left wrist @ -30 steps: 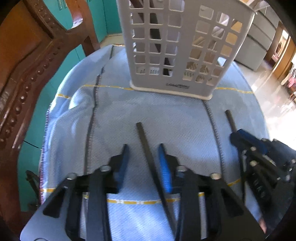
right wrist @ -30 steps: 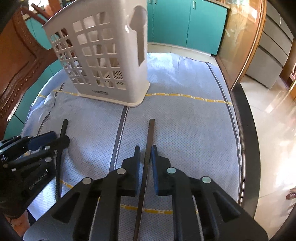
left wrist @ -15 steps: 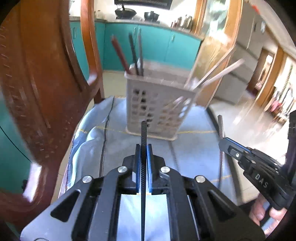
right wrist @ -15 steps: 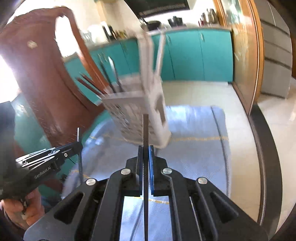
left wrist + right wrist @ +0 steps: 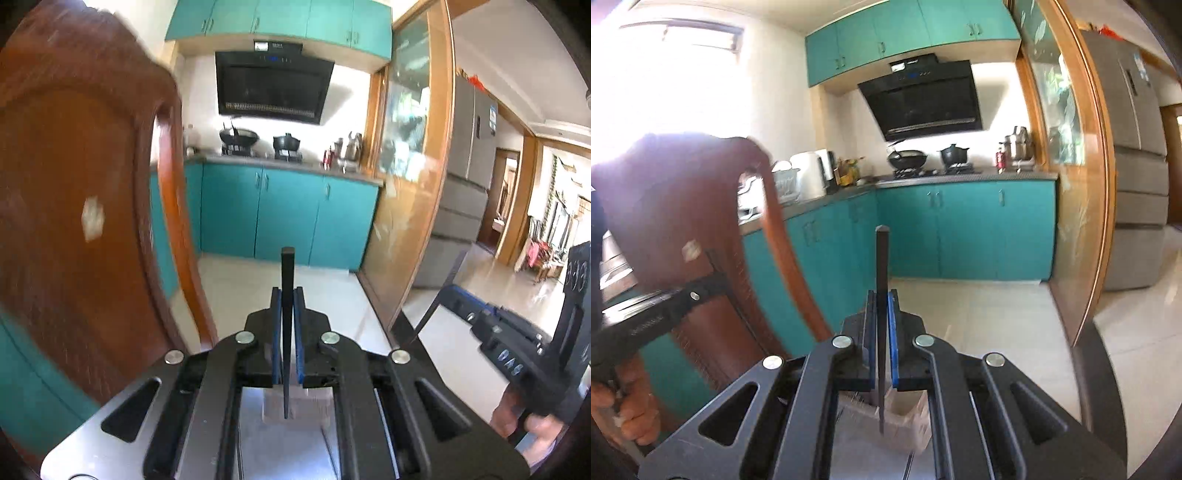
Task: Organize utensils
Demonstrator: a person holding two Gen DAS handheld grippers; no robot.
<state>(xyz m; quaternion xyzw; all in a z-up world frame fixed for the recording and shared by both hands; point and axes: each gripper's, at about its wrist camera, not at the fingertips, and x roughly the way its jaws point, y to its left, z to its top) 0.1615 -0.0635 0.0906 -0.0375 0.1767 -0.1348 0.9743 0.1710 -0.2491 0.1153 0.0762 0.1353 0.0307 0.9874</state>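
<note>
Left wrist view: the left gripper [image 5: 287, 295] is seen from behind, its two blue-padded fingers [image 5: 276, 332] clenched on a single black chopstick [image 5: 286, 288]. The chopstick is held upright, its square blunt end raised above the fingertips and its thin tip pointing down between the black linkage arms. Directly under that tip, a pale slotted utensil basket [image 5: 295, 406] is glimpsed through the gap in the gripper frame; only a blurred part of it is visible. To the left of the chopstick, a carved wooden chair back [image 5: 85, 206] fills the frame, blurred. Behind the chopstick, teal kitchen cabinets [image 5: 288, 218] are seen, with a black range hood [image 5: 271, 88] above them. To the right of the chopstick, the right gripper [image 5: 450, 295] is seen from the side, with a thin dark stick angled up out of it.

Right wrist view: the right gripper [image 5: 882, 299] is clamped on a second chopstick [image 5: 882, 273], black, also upright, blunt end above the fingertips. Its tip hangs over the white utensil basket [image 5: 905, 417], whose rim and inner compartments are partly visible below the fingers. Whether the tip touches the basket cannot be told. To the left of this chopstick, the left gripper [image 5: 701, 291] is seen from the side, held by a hand [image 5: 624, 406], in front of the chair back [image 5: 679, 206]. Behind the chopstick stand the teal cabinets [image 5: 960, 229], with a wok [image 5: 908, 158] and a pot [image 5: 955, 153] on the hob.
</note>
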